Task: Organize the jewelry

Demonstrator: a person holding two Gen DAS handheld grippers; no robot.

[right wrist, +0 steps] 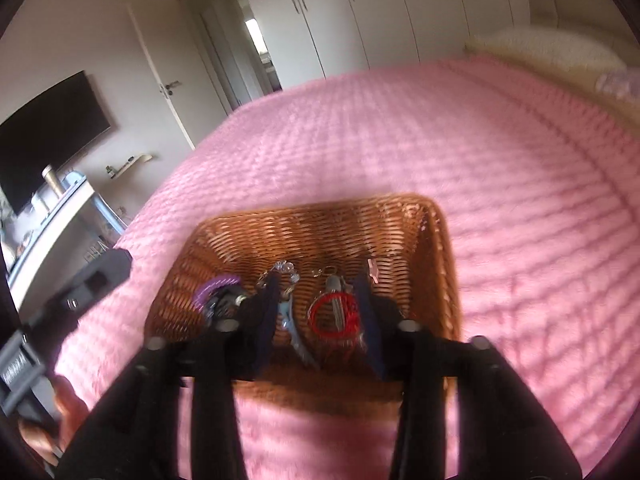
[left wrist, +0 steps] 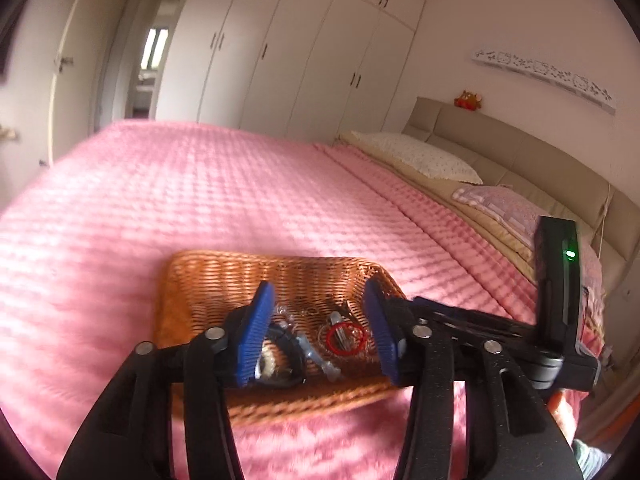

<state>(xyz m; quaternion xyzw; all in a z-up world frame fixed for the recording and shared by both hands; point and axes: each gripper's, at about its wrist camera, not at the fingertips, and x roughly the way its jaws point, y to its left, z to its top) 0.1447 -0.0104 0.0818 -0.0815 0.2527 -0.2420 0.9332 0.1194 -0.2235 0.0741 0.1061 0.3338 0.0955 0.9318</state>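
A brown wicker basket [left wrist: 280, 272] [right wrist: 320, 224] sits on the pink bedspread and holds jewelry. A red ring-shaped bracelet [left wrist: 346, 339] [right wrist: 334, 316], a pale blue clip [left wrist: 320, 356] [right wrist: 290, 324], clear beads [right wrist: 286, 270] and a purple piece [right wrist: 214, 286] lie in it. My left gripper [left wrist: 320, 332] hovers over the basket's near side, open, with nothing pressed between its blue pads. My right gripper [right wrist: 318, 316] is also open above the basket, its fingers either side of the red bracelet and blue clip without touching them. The other gripper's body shows at the right edge [left wrist: 556, 300] and at the left edge [right wrist: 96, 280].
The pink bedspread [left wrist: 200, 200] [right wrist: 480, 160] stretches around the basket. Pillows [left wrist: 420, 156] and a beige headboard [left wrist: 500, 140] lie at the right. White wardrobes [left wrist: 300, 40] stand behind the bed. A dark screen [right wrist: 52, 132] and a desk [right wrist: 60, 208] are at the left.
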